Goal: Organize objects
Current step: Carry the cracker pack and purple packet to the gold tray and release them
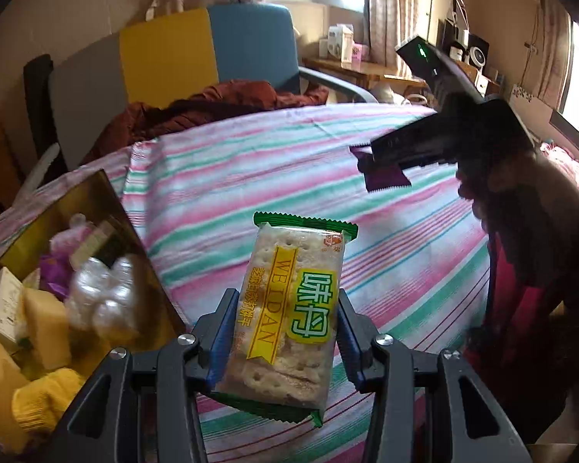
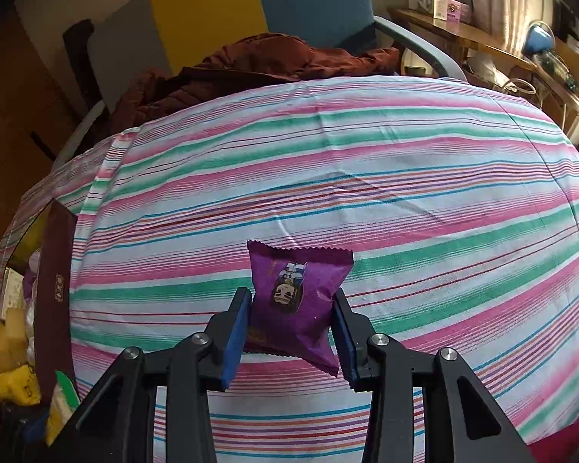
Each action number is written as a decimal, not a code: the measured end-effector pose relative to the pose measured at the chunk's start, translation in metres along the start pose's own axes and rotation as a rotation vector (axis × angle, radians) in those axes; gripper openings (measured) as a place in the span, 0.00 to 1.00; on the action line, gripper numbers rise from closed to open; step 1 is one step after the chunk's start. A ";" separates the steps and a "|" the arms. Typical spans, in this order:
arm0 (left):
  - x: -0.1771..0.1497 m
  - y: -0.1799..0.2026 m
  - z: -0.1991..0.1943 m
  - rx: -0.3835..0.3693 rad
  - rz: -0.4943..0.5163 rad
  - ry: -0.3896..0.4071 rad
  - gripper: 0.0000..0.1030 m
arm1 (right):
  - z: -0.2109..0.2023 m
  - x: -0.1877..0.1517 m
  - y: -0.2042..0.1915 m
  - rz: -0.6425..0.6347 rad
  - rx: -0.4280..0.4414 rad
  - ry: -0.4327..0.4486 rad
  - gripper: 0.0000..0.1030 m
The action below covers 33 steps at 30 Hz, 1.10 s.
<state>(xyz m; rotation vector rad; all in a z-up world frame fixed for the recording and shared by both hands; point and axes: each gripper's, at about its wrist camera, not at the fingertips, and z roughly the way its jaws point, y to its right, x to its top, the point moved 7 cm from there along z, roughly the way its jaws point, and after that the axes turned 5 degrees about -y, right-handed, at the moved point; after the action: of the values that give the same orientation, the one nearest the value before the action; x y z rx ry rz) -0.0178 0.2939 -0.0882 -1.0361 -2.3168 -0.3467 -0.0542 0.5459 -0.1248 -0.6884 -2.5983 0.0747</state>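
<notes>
The left tool [image 1: 287, 341] grips a cracker packet [image 1: 289, 316] above the striped bed [image 1: 231, 177]. The right tool [image 2: 291, 337] grips a purple snack pouch [image 2: 297, 301].

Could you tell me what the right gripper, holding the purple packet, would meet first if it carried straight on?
Probably the striped bedsheet; nothing else lies ahead of the right gripper and its purple packet.

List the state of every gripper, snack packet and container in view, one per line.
Left gripper: shut on the cracker packet.
Cracker packet: sealed, held upright above the bedsheet.
Right gripper: shut on the purple snack packet.
Purple snack packet: sealed, held off the bedsheet.
Box: open, partly filled with snacks.
Striped bedsheet: spread out, lightly creased.
</notes>
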 end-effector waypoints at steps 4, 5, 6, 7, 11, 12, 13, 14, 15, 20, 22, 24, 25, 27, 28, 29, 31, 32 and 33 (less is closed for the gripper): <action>0.002 -0.014 -0.011 0.018 -0.033 0.018 0.47 | -0.004 -0.004 -0.011 -0.030 0.019 0.010 0.40; 0.002 -0.018 -0.014 0.021 -0.044 0.022 0.47 | -0.004 -0.005 -0.014 -0.038 0.020 0.011 0.40; 0.002 -0.021 -0.016 0.025 -0.052 0.025 0.47 | -0.004 -0.006 -0.017 -0.048 0.019 0.011 0.40; 0.001 -0.025 -0.019 0.030 -0.058 0.029 0.47 | -0.004 -0.008 -0.020 -0.056 0.020 0.010 0.40; -0.003 -0.040 -0.026 0.039 -0.093 0.037 0.47 | -0.005 -0.014 -0.031 -0.077 0.029 0.002 0.40; -0.004 -0.044 -0.027 0.041 -0.102 0.038 0.47 | -0.005 -0.016 -0.033 -0.079 0.036 -0.003 0.40; -0.005 -0.049 -0.029 0.040 -0.114 0.041 0.47 | -0.005 -0.018 -0.036 -0.082 0.040 -0.007 0.40; -0.005 -0.055 -0.031 0.035 -0.128 0.043 0.47 | -0.007 -0.019 -0.040 -0.090 0.040 -0.007 0.40; -0.006 -0.061 -0.032 0.026 -0.146 0.043 0.47 | -0.009 -0.020 -0.043 -0.092 0.046 -0.005 0.40; -0.008 -0.114 -0.053 -0.001 -0.298 0.070 0.47 | -0.024 -0.027 -0.080 -0.112 0.137 0.008 0.40; -0.011 -0.137 -0.061 -0.003 -0.361 0.077 0.47 | -0.030 -0.030 -0.104 -0.146 0.176 0.018 0.40; -0.017 -0.166 -0.069 0.000 -0.434 0.080 0.47 | -0.036 -0.034 -0.127 -0.180 0.214 0.028 0.40; -0.021 -0.180 -0.072 0.002 -0.469 0.082 0.47 | -0.040 -0.036 -0.140 -0.199 0.237 0.035 0.40; -0.029 -0.206 -0.081 0.025 -0.526 0.091 0.47 | -0.046 -0.040 -0.168 -0.239 0.285 0.046 0.40; -0.032 -0.216 -0.084 0.039 -0.543 0.095 0.47 | -0.048 -0.042 -0.179 -0.256 0.302 0.050 0.40; -0.036 -0.227 -0.088 0.055 -0.560 0.100 0.47 | -0.050 -0.044 -0.192 -0.276 0.323 0.052 0.40; -0.039 -0.242 -0.093 0.067 -0.586 0.108 0.47 | -0.051 -0.048 -0.215 -0.313 0.351 0.052 0.40; -0.040 -0.248 -0.095 0.065 -0.599 0.112 0.46 | -0.051 -0.051 -0.228 -0.337 0.365 0.049 0.40; -0.039 -0.253 -0.096 0.065 -0.609 0.115 0.47 | -0.051 -0.053 -0.237 -0.354 0.375 0.045 0.40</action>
<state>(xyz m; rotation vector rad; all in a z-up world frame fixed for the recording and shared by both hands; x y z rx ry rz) -0.1473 0.0595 -0.0358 -0.2471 -2.4728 -0.5414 -0.0997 0.3098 -0.0623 -0.0946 -2.5193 0.4168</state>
